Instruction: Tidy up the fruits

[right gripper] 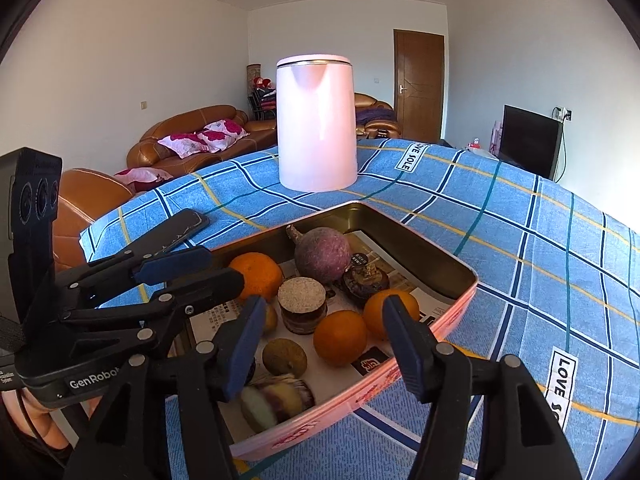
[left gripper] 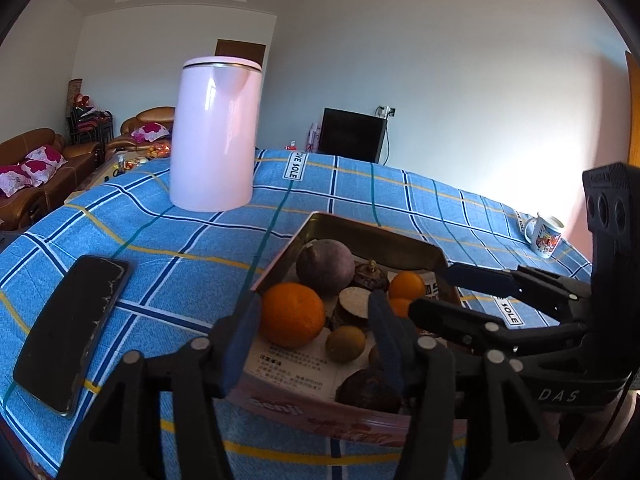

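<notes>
A pink tin (right gripper: 420, 236) with a gold inside and a printed paper lining stands on the blue checked cloth. In it lie three oranges (right gripper: 340, 338), a round purple fruit (right gripper: 322, 254), a dark mangosteen (right gripper: 366, 280), a cut brown-skinned piece (right gripper: 302, 304) and a small brown fruit (right gripper: 284, 356). My left gripper (left gripper: 314, 308) hovers open over the tin's near left side, by a large orange (left gripper: 292, 314). My right gripper (right gripper: 325, 308) hovers open over the near right side. Neither touches any fruit. Each gripper shows in the other's view, right gripper (left gripper: 430, 289), left gripper (right gripper: 226, 268).
A tall pink kettle (right gripper: 316, 124) stands behind the tin. A black phone (left gripper: 72, 332) lies to the tin's left, and a printed mug (left gripper: 546, 236) sits near the table's far right edge. Brown sofas and a dark television stand beyond the table.
</notes>
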`<state>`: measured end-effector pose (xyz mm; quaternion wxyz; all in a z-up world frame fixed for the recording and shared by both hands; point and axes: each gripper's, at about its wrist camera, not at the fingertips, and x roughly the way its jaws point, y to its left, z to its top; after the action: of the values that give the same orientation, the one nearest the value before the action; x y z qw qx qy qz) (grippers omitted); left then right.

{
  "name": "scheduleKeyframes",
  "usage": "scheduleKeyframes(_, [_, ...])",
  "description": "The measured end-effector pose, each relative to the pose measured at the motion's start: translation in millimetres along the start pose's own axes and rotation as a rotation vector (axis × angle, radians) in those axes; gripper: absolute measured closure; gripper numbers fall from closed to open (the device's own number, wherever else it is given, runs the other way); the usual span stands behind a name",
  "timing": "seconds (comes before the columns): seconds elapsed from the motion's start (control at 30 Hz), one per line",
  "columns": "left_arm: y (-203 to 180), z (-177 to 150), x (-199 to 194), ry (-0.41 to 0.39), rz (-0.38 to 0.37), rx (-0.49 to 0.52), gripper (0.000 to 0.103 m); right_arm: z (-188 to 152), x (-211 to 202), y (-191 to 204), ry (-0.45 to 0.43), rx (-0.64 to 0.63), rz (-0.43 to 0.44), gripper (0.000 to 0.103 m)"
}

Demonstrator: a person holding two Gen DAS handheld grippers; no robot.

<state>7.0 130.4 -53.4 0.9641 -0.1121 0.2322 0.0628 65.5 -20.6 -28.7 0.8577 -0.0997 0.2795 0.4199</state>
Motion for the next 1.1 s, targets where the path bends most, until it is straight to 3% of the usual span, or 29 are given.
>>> scheduleKeyframes(0.03, [0.3,0.5,-2.2,-0.007,0.001,-0.002,0.029,-0.4,-2.9,-2.2,-0.006,0.006,-0.002,0.038])
scheduleKeyframes(0.17, [-5.3,3.4,-10.2,-0.028,-0.016,0.012,0.026,-3.7,-17.5,-11.3,-0.029,0.033,-0.035,0.036])
scheduleKeyframes(0.33, [-15.3,5.7,-18.4,-0.053,-0.028,0.035,0.015,-7.9,-41.7,-22.9,-0.077,0.068,-0.071,0.03])
scheduleKeyframes(0.6, [-28.8,8.7,-25.8,-0.079,-0.045,0.053,0.007,-17.4,-74.2,-36.6,-0.139,0.118,-0.111,0.028])
scheduleKeyframes(1.1, [-43.6,10.6,-32.2,-0.088,-0.054,0.079,0.003,-24.0,-106.9,-41.5,-0.206,0.139,-0.141,0.025])
